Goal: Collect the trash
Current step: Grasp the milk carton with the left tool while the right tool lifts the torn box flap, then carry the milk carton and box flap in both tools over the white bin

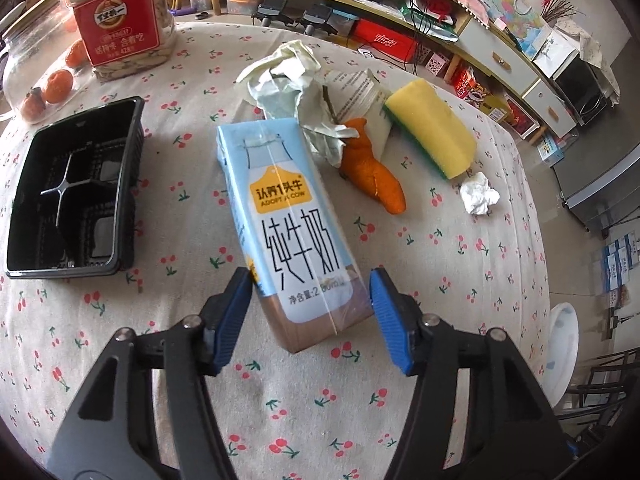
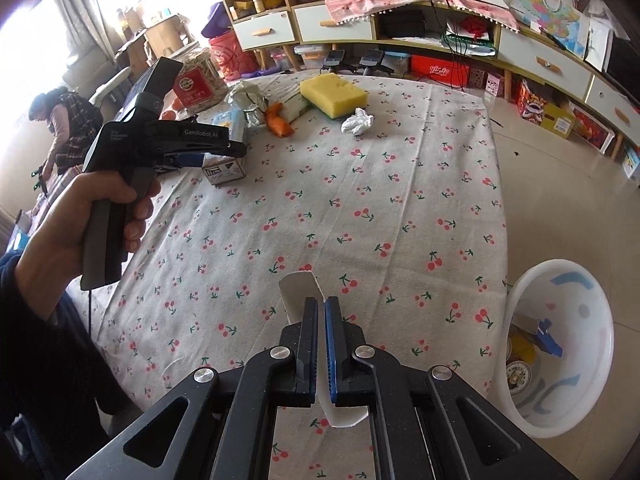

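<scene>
Daylight floods through a blown-out window [image 2: 36, 36] at upper left; fisheye bending darkens both frames' corners, focus sharp, shadows soft.

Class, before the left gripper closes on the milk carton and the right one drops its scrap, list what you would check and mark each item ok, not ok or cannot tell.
1. Left gripper straddles the milk carton near its bottom end: ok.
2. Left pads pressing the carton: not ok; a gap shows beside the right pad.
3. Right gripper shut on the white scrap: ok.
4. White basin beside the table, some trash already inside: ok.
5. Right gripper over the basin: not ok; it hangs above the tablecloth.
6. Carton empty and closed: cannot tell.
</scene>
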